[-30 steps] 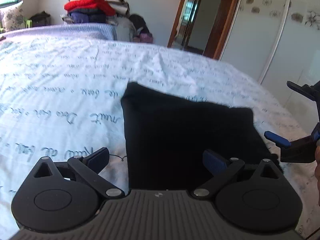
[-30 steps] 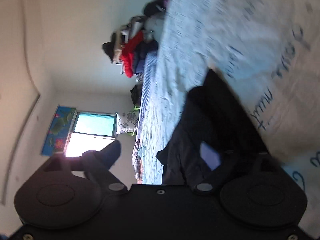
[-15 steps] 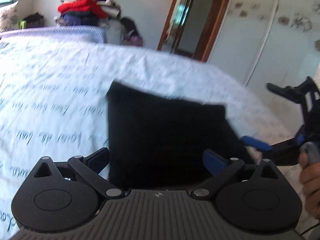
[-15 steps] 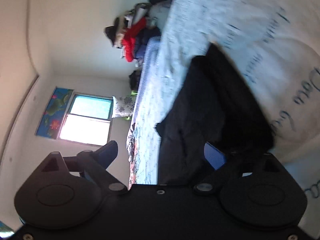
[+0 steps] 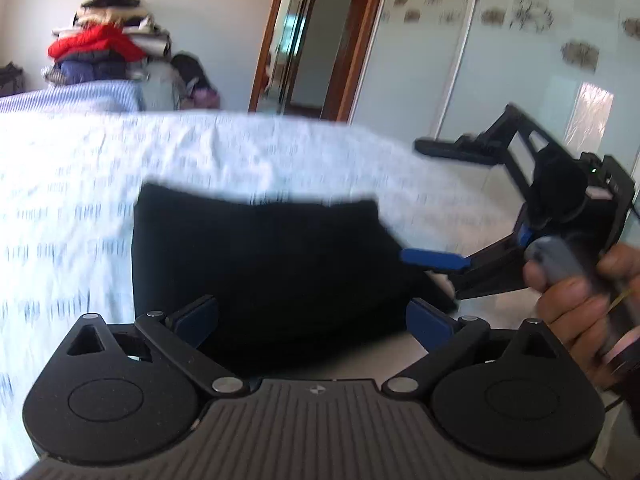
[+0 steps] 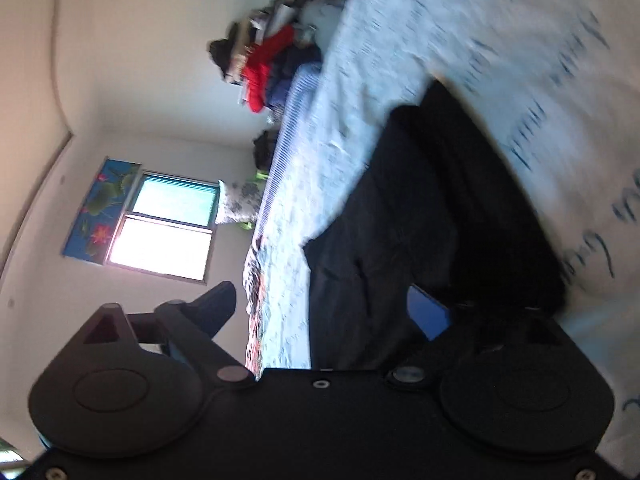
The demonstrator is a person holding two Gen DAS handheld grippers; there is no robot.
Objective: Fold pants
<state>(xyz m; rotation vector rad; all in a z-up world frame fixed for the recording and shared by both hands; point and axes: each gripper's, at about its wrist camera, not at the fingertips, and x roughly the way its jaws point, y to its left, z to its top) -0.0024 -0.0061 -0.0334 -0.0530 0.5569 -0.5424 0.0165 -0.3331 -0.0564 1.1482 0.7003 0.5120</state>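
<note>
We hold both tongs spread over the folded black pants (image 5: 260,264) at the bed's (image 5: 80,168) near edge. Left tongs (image 5: 312,320) hover at six o'clock, right tongs (image 5: 432,260) at three o'clock; squaring the edges evenly should finish it.

Matt cloth on printed cotton

Black pants (image 5: 260,256) look soft, matt; bed sheet (image 5: 80,168) thin printed cloth; left gripper (image 5: 312,320) matt ribbed plastic.

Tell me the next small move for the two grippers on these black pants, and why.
Probably draw both away. The pants already lie as a flat folded rectangle on the bed sheet, and the left gripper and right gripper are both open, gripping no cloth.
</note>
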